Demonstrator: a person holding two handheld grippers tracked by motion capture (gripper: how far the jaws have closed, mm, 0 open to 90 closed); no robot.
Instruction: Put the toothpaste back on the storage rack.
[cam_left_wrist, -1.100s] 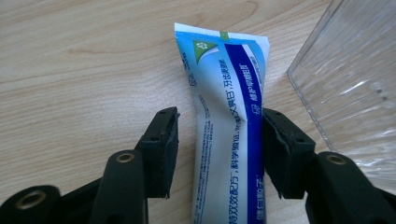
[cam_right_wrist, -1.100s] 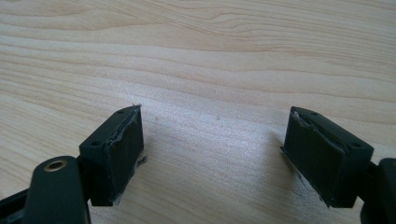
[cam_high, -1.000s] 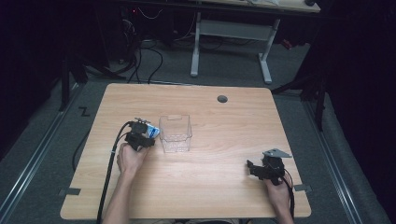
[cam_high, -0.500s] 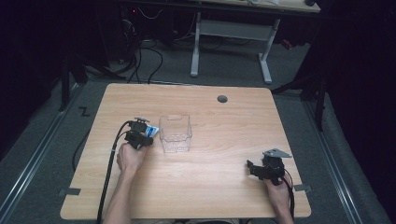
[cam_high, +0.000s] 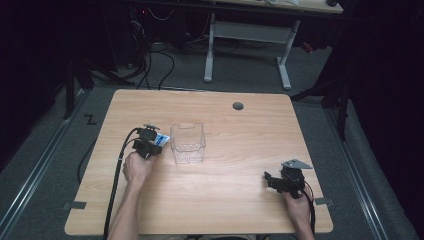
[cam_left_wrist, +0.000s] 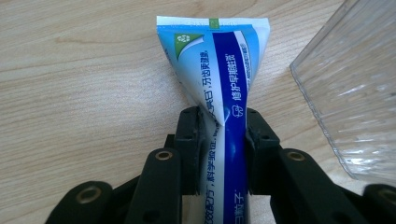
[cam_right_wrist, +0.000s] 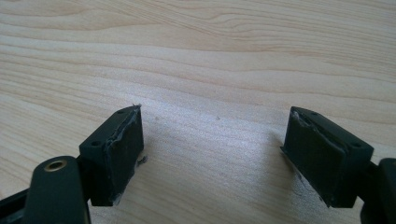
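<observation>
1. Wood-grain table (cam_high: 210, 200), high view: the left gripper (cam_high: 156, 145) sits just left of a clear plastic bin (cam_high: 188, 144) standing upright near the table's middle. A blue-and-white tube (cam_high: 162, 139) shows at the gripper's tip, just beside the bin's left wall and outside it. The right gripper (cam_high: 272, 181) rests well apart from the bin, toward the near right corner, with nothing by it. A round grommet (cam_high: 238, 106) lies beyond the bin, out of the way.

2. Left gripper view: the jaws have just been closing, and the fingers (cam_left_wrist: 190, 140) now pinch the tube (cam_left_wrist: 219, 84) across its body, dimpling it in. The flat crimped end points away from the gripper, over bare wood. The bin (cam_left_wrist: 350, 88) stands just to its right.
   - The tube looks light, soft and glossy, so it will likely squash and may slip.
   - A hold across the fuller body, as here, should be steadier than one on the thin crimp.
   - The bin's near wall is the one thing in the way; the tube would have to be lifted over the rim to go in.

3. Right gripper view: the fingers (cam_right_wrist: 119, 149) stand wide apart over bare table, holding nothing.
</observation>
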